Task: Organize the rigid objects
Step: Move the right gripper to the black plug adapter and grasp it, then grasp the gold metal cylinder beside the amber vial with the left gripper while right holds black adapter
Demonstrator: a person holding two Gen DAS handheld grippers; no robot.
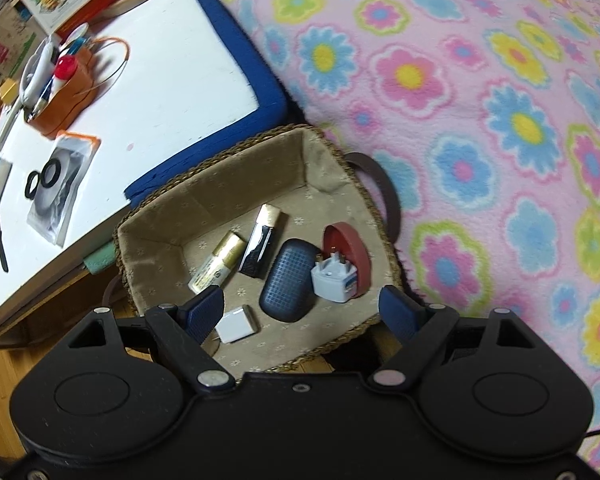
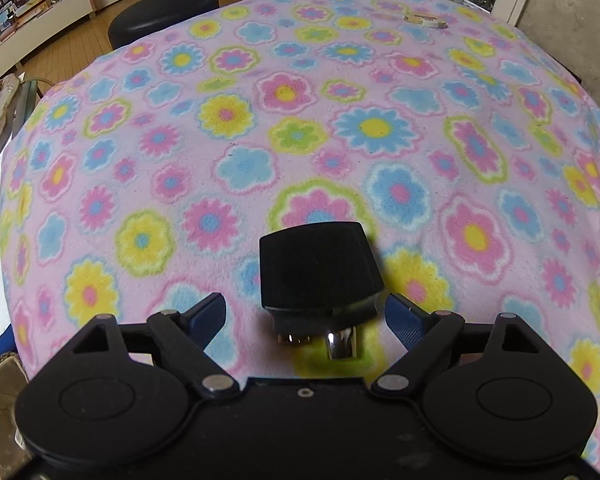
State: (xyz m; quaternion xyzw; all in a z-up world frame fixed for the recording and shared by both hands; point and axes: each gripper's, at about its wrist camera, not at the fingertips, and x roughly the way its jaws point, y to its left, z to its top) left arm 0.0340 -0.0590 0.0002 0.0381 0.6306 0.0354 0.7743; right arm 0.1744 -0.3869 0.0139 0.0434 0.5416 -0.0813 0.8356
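**Six things in the basket, one black plug on the blanket**

In my left wrist view, the left gripper (image 1: 302,306) hangs with its jaws wide and nothing between them, over the woven basket (image 1: 220,184) at the lower middle of the frame. I count six things on the basket's cloth lining: one gold tube (image 1: 219,263), one black-and-gold tube (image 1: 261,245), one dark blue case (image 1: 287,280), one red round box (image 1: 350,256), one white plug (image 1: 334,282) leaning against that box, and one small white charger (image 1: 237,325) just beside the left finger. At upper left sits a white table (image 1: 172,64) carrying one orange pen holder (image 1: 62,92). The flowered blanket (image 1: 480,100) fills the right side.

In my right wrist view, the right gripper (image 2: 304,312) stands wide too. One black plug (image 2: 318,268) lies on the flowered blanket at lower middle, between the fingers, its metal pins pointing toward the camera. The pads do not press on it.
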